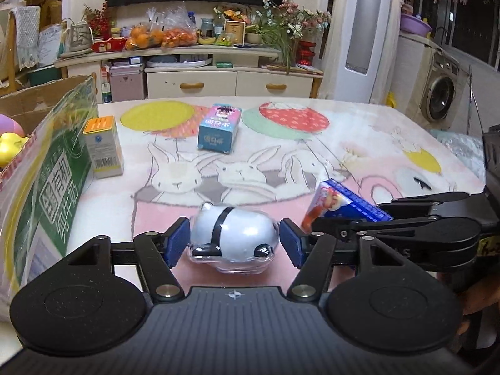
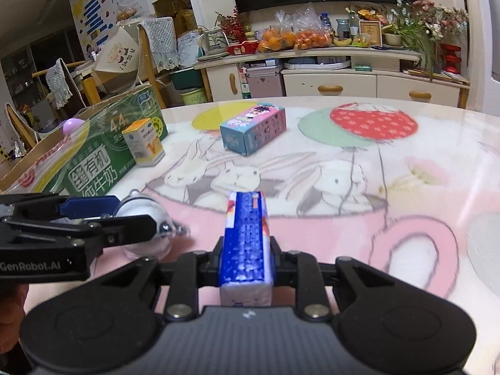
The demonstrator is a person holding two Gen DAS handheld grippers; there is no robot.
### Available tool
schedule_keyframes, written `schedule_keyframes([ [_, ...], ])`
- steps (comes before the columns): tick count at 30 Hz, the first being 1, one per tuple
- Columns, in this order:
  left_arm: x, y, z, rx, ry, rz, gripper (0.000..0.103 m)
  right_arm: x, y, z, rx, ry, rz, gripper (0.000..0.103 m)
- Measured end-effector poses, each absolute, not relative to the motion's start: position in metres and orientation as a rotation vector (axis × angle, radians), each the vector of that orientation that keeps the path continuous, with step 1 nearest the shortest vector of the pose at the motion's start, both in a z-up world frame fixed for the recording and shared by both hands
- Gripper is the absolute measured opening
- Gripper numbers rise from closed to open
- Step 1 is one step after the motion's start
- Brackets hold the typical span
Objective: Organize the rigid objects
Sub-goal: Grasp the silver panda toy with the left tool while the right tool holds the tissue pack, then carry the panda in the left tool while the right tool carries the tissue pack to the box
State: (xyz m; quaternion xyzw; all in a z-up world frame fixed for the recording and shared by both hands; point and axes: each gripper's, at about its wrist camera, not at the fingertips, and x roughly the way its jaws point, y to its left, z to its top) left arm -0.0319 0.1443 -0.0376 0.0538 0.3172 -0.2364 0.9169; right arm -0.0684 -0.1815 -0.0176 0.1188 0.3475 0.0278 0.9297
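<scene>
The right gripper (image 2: 245,262) squeezes a blue carton (image 2: 245,237) tight between its two fingers, long way pointing forward, so it will not slip while it is carried. The left gripper (image 1: 234,240) sits just beside it, on the side toward the big green box (image 1: 53,187). Its blue pads (image 1: 179,240) are spread wide around a round white toy in a clear shell (image 1: 234,237). The pads look like they press its sides, but I cannot tell for sure. The toy is wide, so the fingers must stay far apart.

Farther out, an orange-topped box (image 1: 103,147) stands right next to the big green box. A pink and blue box (image 1: 218,128) lies near the middle of the bunny tablecloth (image 1: 359,143), well away from the green box. I think both held things are headed into the green box.
</scene>
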Motion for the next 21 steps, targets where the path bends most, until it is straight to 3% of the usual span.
schedule_keyframes([
  [2,-0.033,0.145,-0.039,0.123,0.651,-0.491,0.079,-0.076,-0.177,-0.017,0.232,0.713,0.043,0.022],
  [6,-0.027,0.146,-0.042,0.114,0.650,-0.510,0.100,-0.088,-0.169,-0.016,0.224,0.715,0.028,0.022],
  [21,-0.028,0.149,-0.051,0.147,0.657,-0.518,0.103,-0.085,-0.153,-0.022,0.187,0.706,-0.045,0.026],
])
